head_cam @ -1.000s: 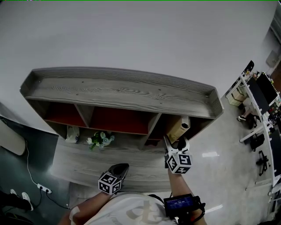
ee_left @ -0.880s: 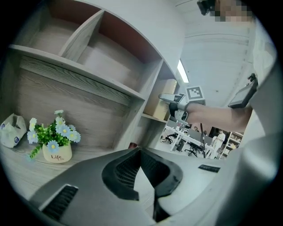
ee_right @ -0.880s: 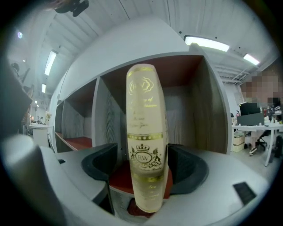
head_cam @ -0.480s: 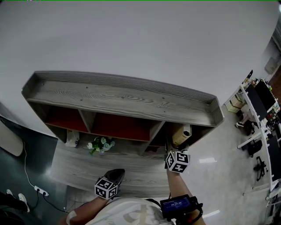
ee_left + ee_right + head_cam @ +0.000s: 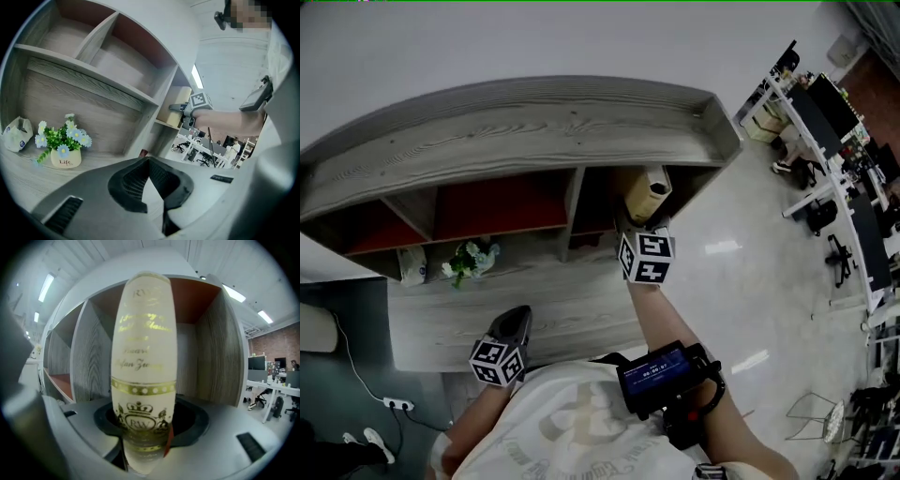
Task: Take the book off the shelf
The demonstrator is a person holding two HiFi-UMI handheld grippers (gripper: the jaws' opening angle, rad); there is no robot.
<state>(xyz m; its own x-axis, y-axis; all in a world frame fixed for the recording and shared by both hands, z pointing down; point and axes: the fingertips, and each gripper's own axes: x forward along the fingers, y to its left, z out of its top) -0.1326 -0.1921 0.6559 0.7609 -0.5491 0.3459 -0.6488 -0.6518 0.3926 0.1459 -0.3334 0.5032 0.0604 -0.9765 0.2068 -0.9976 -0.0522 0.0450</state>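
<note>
A cream book (image 5: pixel 143 357) with gold lettering on its spine stands upright in the rightmost compartment of the grey wooden shelf (image 5: pixel 534 141). The book (image 5: pixel 647 192) shows at that compartment's mouth in the head view. My right gripper (image 5: pixel 636 225) reaches into the compartment and its jaws are closing, with the book's spine between them (image 5: pixel 145 437); a firm press is not visible. My left gripper (image 5: pixel 517 319) hangs low in front of the shelf, shut and empty (image 5: pixel 149 161). The left gripper view also catches the book (image 5: pixel 176 105) at the far compartment.
A small pot of blue and white flowers (image 5: pixel 63 145) and a white packet (image 5: pixel 16 133) sit on the lower shelf board at the left. Office desks and chairs (image 5: pixel 834 122) stand off to the right. A power strip (image 5: pixel 394 403) lies on the floor at the lower left.
My right gripper has pushed further into the right compartment around the book. The head view has swung right and closer. The left gripper stays low in front.
</note>
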